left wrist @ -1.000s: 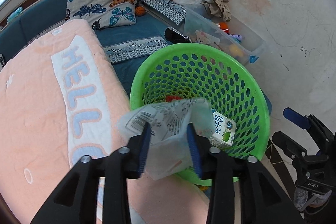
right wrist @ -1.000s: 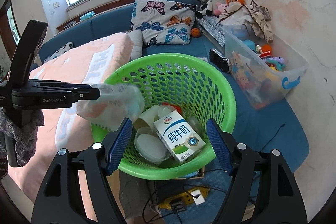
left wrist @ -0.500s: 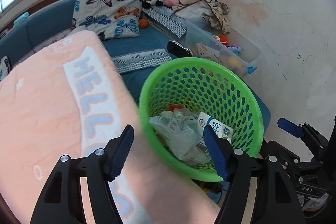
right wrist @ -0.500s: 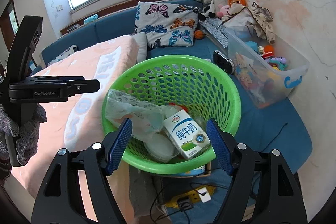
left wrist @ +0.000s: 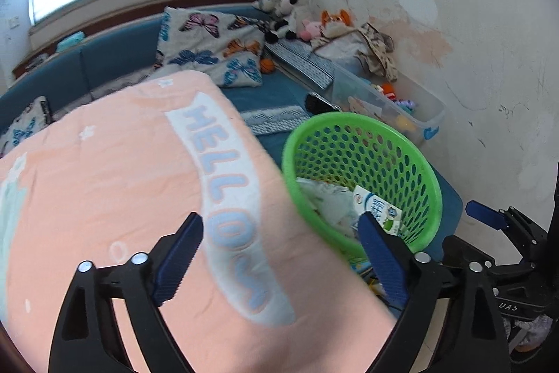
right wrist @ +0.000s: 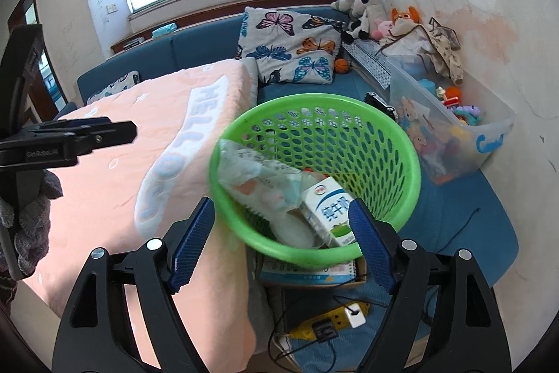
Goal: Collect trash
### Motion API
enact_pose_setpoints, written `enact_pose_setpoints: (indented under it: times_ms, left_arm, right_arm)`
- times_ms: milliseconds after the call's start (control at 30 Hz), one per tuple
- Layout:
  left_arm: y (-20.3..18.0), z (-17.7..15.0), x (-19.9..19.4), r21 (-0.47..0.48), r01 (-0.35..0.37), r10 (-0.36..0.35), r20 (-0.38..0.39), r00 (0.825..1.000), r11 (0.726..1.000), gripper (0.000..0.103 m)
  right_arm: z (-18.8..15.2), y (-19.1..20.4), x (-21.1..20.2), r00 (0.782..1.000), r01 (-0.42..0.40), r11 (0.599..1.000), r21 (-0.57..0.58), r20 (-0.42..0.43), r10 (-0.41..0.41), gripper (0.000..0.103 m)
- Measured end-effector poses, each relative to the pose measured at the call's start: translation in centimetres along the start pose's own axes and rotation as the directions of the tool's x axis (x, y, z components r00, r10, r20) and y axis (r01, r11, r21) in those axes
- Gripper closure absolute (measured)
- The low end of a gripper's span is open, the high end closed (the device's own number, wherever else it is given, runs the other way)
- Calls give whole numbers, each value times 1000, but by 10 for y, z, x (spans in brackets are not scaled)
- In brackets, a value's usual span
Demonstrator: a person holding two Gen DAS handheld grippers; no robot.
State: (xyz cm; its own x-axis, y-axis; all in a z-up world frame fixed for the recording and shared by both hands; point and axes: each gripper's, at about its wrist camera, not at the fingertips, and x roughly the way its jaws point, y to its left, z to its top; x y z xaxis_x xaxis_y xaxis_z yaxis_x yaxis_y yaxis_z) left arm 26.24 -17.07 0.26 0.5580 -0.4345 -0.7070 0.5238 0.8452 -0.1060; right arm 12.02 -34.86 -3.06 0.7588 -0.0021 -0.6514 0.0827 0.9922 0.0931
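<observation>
Left wrist view: my left tool point(left wrist: 279, 245) stands spread wide over the peach quilt with pale blue "HELLO" lettering point(left wrist: 139, 180), its jaws having just been opening, and nothing is between its blue pads. Past its right pad sits the round green plastic basket with perforated walls point(left wrist: 367, 142), just beside the edge of the quilt.

In the basket lies the crumpled clear plastic bag with printed text point(right wrist: 258, 177). It is wrinkled and translucent, with white, pale green and pinkish patches showing through, and it leans on the left inner wall with its top corner reaching the rim. Touching it on the right is the white milk carton with blue and green print point(right wrist: 328, 208), tilted on its side. Pale round plastic lids point(right wrist: 293, 231) lie beneath them, partly hidden.

My right tool point(right wrist: 281, 242) is also spread, its jaws having just been opening; the near rim of the basket shows between its blue pads, but they press on nothing. At the left edge of this view my left tool appears from the side, held by a hand in a grey knitted glove point(right wrist: 29, 222), apart from the basket.
</observation>
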Motion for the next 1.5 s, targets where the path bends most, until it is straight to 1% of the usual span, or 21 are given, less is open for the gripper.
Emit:
enact_pose_setpoints:
  times_ms: [167,333,433,500,567,633,767,867,933,1033,1133,1200,1233,1300,1433,1500]
  left_arm:
    - [15,-19,-31,-13,-51,52,58,997,999,10]
    - [31,-39,-61,-27,-116,118,96,988,993,7]
    - [42,-53,-79,-44,-153,157,117,981,987,7]
    - [49,-64,-92,-54,-181,187,121,975,982,7]
    - [56,-74,-103,-69,-215,222,125,967,974,7]
    - [58,-83,-112,-77,-229,238,128,963,970,7]
    - [65,-102,-132,-92,-273,284,144,948,958,7]
    - [69,-114,-145,-120,-283,300,158,941,951,7]
    - [73,-122,-153,-153,-277,300,163,940,949,7]
    - [77,-138,-162,-193,-300,333,168,928,934,7]
    - [80,-149,-166,-219,-303,341,162,926,927,7]
    - [81,-155,-168,-223,-318,356,161,920,922,7]
    - [80,-159,-170,-222,-334,373,161,914,916,7]
    - [78,-164,-174,-217,-349,387,165,907,912,7]
    - [78,-169,-183,-227,-358,399,174,900,906,7]
    - [77,-171,-187,-237,-355,400,177,899,904,7]
  right_arm:
    - [-8,21,-4,1000,-19,1000,-21,-11,19,21]
    - [-14,42,-11,999,-43,999,-32,-17,42,18]
    - [-17,58,-16,999,-46,998,-52,-18,45,16]
    - [-20,66,-19,998,-58,997,-59,-16,57,13]
    - [-23,74,-22,997,-76,995,-62,-18,75,12]
    - [-24,82,-25,996,-87,994,-64,-19,86,12]
    - [-27,91,-32,994,-111,992,-51,-18,110,10]
    - [-32,96,-37,993,-114,993,-42,-18,113,10]
    - [-35,101,-40,994,-112,993,-46,-16,111,10]
    - [-41,106,-44,995,-102,993,-58,-13,102,9]
    - [-44,108,-47,994,-113,992,-53,-17,112,9]
    - [-46,110,-49,994,-112,992,-52,-19,111,9]
    - [-46,111,-49,993,-115,992,-52,-17,115,9]
    - [-47,112,-51,993,-120,991,-51,-13,120,8]
    - [-49,116,-57,992,-129,990,-63,-2,129,7]
    - [-49,119,-60,991,-136,988,-68,8,136,7]
